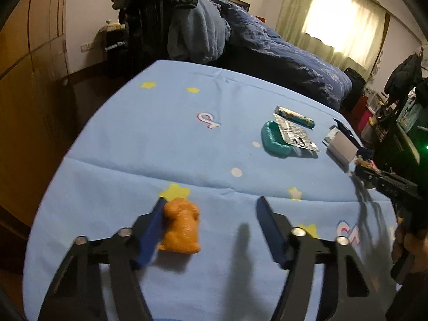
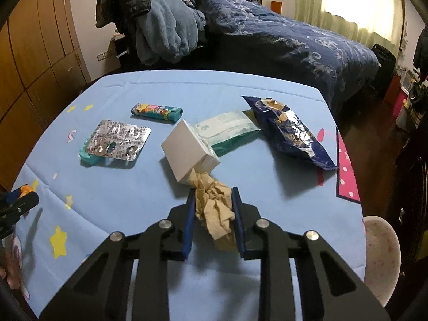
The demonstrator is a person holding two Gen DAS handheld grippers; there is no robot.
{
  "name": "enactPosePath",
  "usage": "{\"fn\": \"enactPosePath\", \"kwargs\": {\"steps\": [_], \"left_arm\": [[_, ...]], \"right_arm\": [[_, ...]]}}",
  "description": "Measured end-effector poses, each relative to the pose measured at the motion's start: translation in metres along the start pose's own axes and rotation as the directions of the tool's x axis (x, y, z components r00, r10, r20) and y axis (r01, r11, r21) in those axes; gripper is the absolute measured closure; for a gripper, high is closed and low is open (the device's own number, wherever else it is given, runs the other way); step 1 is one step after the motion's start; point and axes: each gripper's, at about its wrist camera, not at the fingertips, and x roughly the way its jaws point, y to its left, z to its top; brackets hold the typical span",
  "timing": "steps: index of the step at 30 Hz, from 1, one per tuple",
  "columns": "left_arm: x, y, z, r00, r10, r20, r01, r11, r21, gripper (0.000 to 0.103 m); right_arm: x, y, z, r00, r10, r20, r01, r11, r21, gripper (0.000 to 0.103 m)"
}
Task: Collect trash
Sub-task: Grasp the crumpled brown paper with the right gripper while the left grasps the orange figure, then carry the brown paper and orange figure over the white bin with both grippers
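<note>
My left gripper (image 1: 211,204) is open over the blue star-print cloth (image 1: 149,139); an orange toy figure (image 1: 183,226) rests against the inner side of its left finger (image 1: 151,236). My right gripper (image 2: 212,195) is shut on a crumpled brown paper wad (image 2: 214,206), held just above the cloth (image 2: 120,192). In the right wrist view a silver blister pack (image 2: 117,140) lies on a teal object (image 2: 87,157), with a lighter (image 2: 157,112), a white box (image 2: 187,151), a green-white packet (image 2: 230,128) and a dark blue snack bag (image 2: 291,131) around.
A bed with a dark blue duvet (image 2: 294,42) and piled clothes (image 2: 160,32) stands behind the table. A wooden wardrobe (image 2: 34,40) is at the left. A white patterned bin (image 2: 382,259) sits by the table's right edge. The right gripper body (image 1: 388,184) shows in the left wrist view.
</note>
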Motion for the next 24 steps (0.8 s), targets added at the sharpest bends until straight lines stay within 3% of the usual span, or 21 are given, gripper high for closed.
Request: {"fn": "enactPosePath", "kwargs": {"steps": [2, 5, 24], "left_arm": [[0.000, 0.000, -0.001, 1.000, 0.012, 0.001, -0.012, 1.000, 0.006, 0.065], [0.000, 0.003, -0.001, 1.000, 0.020, 0.003, -0.020, 1.000, 0.005, 0.078], [-0.022, -0.023, 0.002, 0.998, -0.014, 0.058, 0.009, 0.997, 0.076, 0.080]], "right_arm": [[-0.004, -0.002, -0.001, 1.000, 0.006, 0.007, -0.006, 1.000, 0.008, 0.077], [-0.009, -0.006, -0.001, 1.000, 0.012, 0.015, -0.012, 1.000, 0.023, 0.077], [-0.035, -0.015, -0.007, 0.997, 0.043, 0.061, -0.048, 0.996, 0.075, 0.077]]}}
